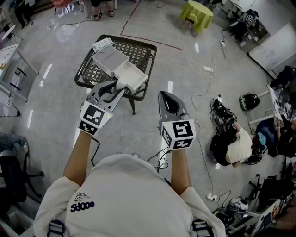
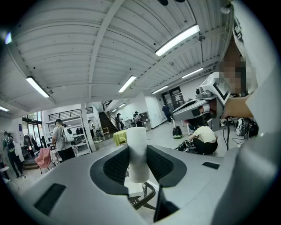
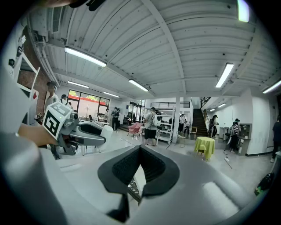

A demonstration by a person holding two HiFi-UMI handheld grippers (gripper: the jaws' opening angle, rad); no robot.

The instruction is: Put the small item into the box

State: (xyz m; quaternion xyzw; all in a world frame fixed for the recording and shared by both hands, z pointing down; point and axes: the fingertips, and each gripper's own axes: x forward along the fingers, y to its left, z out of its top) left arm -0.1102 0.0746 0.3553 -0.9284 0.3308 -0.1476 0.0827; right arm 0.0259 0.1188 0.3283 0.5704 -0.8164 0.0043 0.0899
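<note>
A small white cylinder [image 2: 138,154] stands upright between the pads of my left gripper [image 2: 138,165], which is shut on it. In the head view the left gripper [image 1: 116,88] hovers at the near edge of the open white box [image 1: 132,74], and the cylinder [image 1: 121,84] shows at its tip. The box's grey lid part [image 1: 110,60] lies behind it on the black mesh table [image 1: 141,48]. My right gripper [image 1: 167,101] hangs over the floor to the right of the table, its jaws shut with nothing in them [image 3: 140,154]. From the right gripper view the left gripper [image 3: 83,134] is at the left.
A white packet [image 1: 102,45] lies at the table's far corner. A yellow-covered small table [image 1: 196,14] stands far back. Bags, cables and a crouched person in a beige shirt [image 1: 238,144] fill the floor at the right. An office chair [image 1: 11,178] is at the near left.
</note>
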